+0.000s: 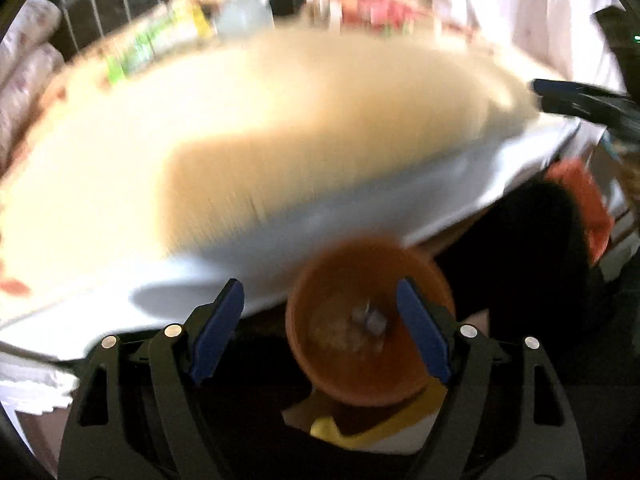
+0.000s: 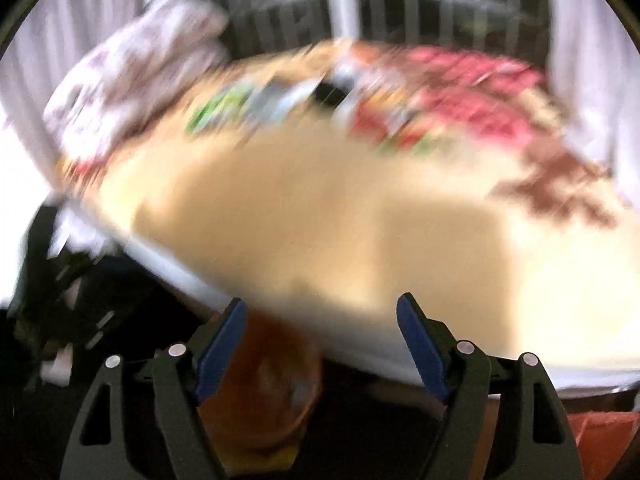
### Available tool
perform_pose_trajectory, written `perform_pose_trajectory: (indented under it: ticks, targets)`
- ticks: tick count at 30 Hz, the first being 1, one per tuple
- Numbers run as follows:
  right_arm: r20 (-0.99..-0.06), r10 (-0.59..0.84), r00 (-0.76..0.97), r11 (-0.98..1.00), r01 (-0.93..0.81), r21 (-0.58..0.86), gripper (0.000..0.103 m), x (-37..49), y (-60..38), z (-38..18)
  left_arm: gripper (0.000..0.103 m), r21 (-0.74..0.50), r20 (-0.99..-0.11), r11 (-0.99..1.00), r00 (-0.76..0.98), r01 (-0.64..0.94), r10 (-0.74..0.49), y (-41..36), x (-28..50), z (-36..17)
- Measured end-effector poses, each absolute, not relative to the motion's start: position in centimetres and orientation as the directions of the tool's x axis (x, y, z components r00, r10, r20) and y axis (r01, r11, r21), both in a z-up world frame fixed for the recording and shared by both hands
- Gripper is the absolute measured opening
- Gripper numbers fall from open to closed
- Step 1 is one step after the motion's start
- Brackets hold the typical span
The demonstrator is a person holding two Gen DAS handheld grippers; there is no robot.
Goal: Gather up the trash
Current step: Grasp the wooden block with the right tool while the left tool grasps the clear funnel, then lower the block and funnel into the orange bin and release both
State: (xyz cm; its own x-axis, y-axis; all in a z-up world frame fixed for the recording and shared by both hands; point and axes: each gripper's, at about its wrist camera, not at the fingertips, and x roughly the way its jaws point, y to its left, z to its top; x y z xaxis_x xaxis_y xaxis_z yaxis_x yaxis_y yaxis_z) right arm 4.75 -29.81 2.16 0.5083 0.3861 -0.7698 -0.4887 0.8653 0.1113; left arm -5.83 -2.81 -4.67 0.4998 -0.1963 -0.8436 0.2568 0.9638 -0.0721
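Nearest in the left wrist view, the left claw (image 1: 320, 328) stands spread with nothing between its blue pads. Just below and beyond it sits a round orange bin (image 1: 370, 320), off the near edge of the bench and lower than its top. At the bottom of the bin lies a small crumpled grey scrap (image 1: 368, 320), apparently trash already dropped there; blur hides what it is made of. Judged by its crushed look, it is light and soft, would give under the pads, and needs only a gentle pinch across its bulk.

In the right wrist view the right claw (image 2: 320, 340) is likewise spread and empty, with the same orange bin showing behind its left finger.

Beyond both claws stretches the pale cream bench with a white rim (image 1: 280, 152), its near and middle surface bare. At its far edge lies a blurred clutter: a green and yellow packet (image 1: 160, 44), a pale translucent item (image 1: 240, 16) beside it, and a red and pink patterned heap (image 2: 460, 96) further right. These look like the remaining candidates. The packet is probably thin, slippery film, best taken at a raised fold or edge rather than flat. Which of them count as trash I cannot tell through the blur.
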Motion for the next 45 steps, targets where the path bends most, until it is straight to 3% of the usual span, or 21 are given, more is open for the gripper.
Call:
perform_pose_trajectory:
  ticks: [4,7,16,18,19,25,29,34,45]
  targets:
    - [-0.707,0.282,0.649,0.936,-0.347,0.055,0.075,11.5,-30.5,2.3,0.084,-0.094,-0.778,0.972,0.594,0.216,-0.207,-2.5,-5.3,-1.6]
    - [-0.724,0.216,0.655,0.953,-0.303,0.01,0.066,16.3,-31.1,1.6,0.084,-0.116,-0.769,0.975,0.604,0.19,-0.209,-2.2,-4.6,-1.3]
    - [-0.789,0.177,0.588,0.947,-0.32,-0.027,0.065,23.2,-30.6,-1.9,0.084,-0.158,-0.801,0.979,0.564,0.126,-0.202,-1.0,-2.4,-2.3]
    - [-0.811,0.181,0.556,0.947,-0.322,-0.01,0.056,24.3,-30.4,-2.8,0.084,-0.174,-0.801,0.978,0.562,0.114,-0.208,-0.8,-1.9,-2.3]
    - [-0.833,0.213,0.511,0.939,-0.342,0.031,0.034,24.9,-30.3,-3.6,0.084,-0.182,-0.798,0.977,0.564,0.107,-0.21,-0.7,-1.6,-2.2]
    - [-0.772,0.227,0.594,0.949,-0.312,0.039,0.034,22.2,-31.0,-2.7,0.084,-0.19,-0.789,0.979,0.583,0.069,-0.194,-0.6,1.0,-1.6]
    - [-0.701,0.284,0.654,0.952,-0.277,0.127,0.034,18.0,-32.1,-1.4,0.084,-0.184,-0.769,0.981,0.614,0.057,-0.18,-0.9,4.6,0.1]
    - [-0.644,0.329,0.691,0.944,-0.264,0.199,0.034,12.7,-32.5,-1.2,0.084,-0.101,-0.75,0.995,0.655,0.026,-0.093,-1.7,10.8,1.4]
    - [-0.634,0.356,0.687,0.934,-0.244,0.261,0.034,9.1,-33.1,-2.2,0.084,0.166,-0.76,0.982,0.645,0.086,0.072,-2.9,18.5,1.6]
